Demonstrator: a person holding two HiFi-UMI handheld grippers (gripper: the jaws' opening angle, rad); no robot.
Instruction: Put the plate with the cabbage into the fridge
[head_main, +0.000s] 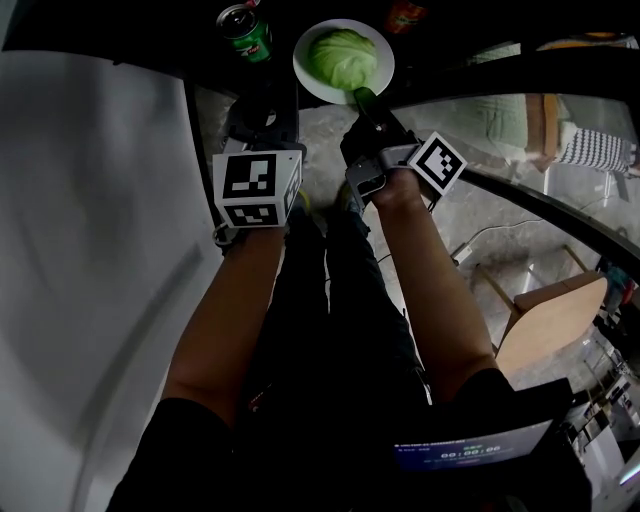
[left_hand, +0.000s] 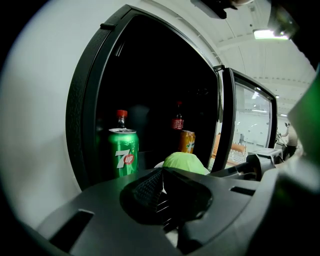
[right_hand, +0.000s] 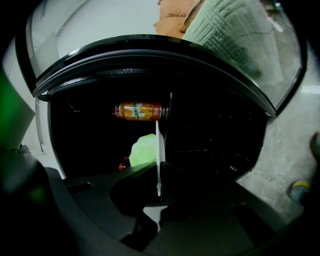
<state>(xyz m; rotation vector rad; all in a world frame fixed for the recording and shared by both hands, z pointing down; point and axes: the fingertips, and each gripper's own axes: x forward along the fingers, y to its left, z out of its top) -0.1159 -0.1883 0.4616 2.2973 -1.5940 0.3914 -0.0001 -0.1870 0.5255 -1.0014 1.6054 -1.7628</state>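
A white plate (head_main: 312, 80) with a pale green cabbage (head_main: 343, 55) hangs at the dark mouth of the open fridge (left_hand: 85, 125). My right gripper (head_main: 362, 100) is shut on the plate's near rim. In the right gripper view the plate (right_hand: 158, 150) shows edge-on between the jaws (right_hand: 159, 176), with the cabbage (right_hand: 143, 150) on its left face. My left gripper (head_main: 264, 112) is to the left of the plate, apart from it. Its jaws (left_hand: 162, 176) are shut on nothing, and the cabbage (left_hand: 185, 162) shows just beyond them.
A green soda can (left_hand: 123, 152) stands at the fridge's front left, just left of the plate (head_main: 246, 32). Deeper inside are a red-capped bottle (left_hand: 121, 118), a dark bottle (left_hand: 177, 120) and an orange can (left_hand: 187, 141). The glass door (head_main: 520, 110) stands open on the right. A wooden chair (head_main: 555, 310) stands on the floor.
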